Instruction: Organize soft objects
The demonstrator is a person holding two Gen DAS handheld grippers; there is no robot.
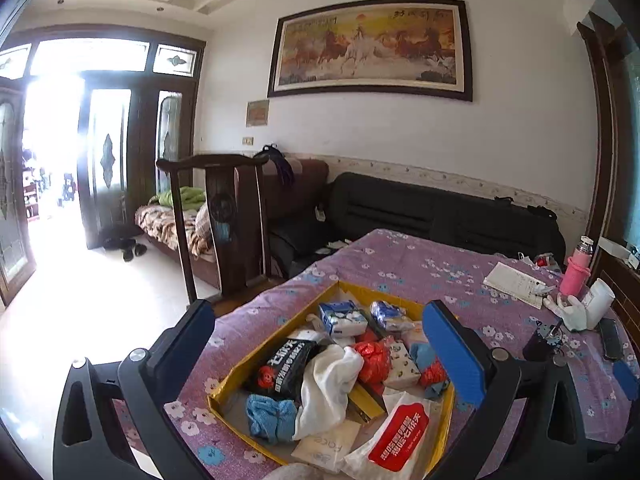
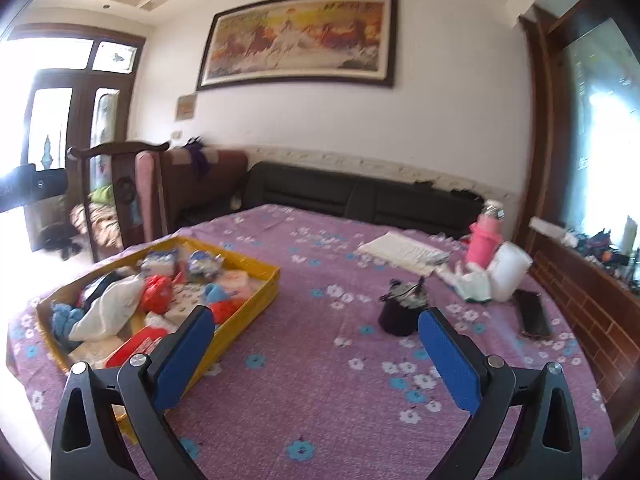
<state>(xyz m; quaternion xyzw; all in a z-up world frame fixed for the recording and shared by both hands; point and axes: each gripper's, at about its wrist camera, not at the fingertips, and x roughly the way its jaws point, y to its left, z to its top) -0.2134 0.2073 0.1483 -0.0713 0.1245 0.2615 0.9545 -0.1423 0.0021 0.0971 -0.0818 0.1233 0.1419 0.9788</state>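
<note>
My left claw is spread wide and holds nothing, hanging above the yellow tray on the purple flowered cloth that covers the table. Inside the tray I see a jumble of soft things: a white cloth draped over the middle, a blue towel at its near left, a black packet behind that, a red net bag to the right, two blue-and-white tissue packs at the far end, and a white pack with a red label leaning on the near right wall.

My right claw is also spread and empty, over bare cloth to the right of the tray, its left finger overlapping the tray's near corner in view. Ahead of it sits a dark pouch; farther right stand a pink bottle and a black phone.
</note>
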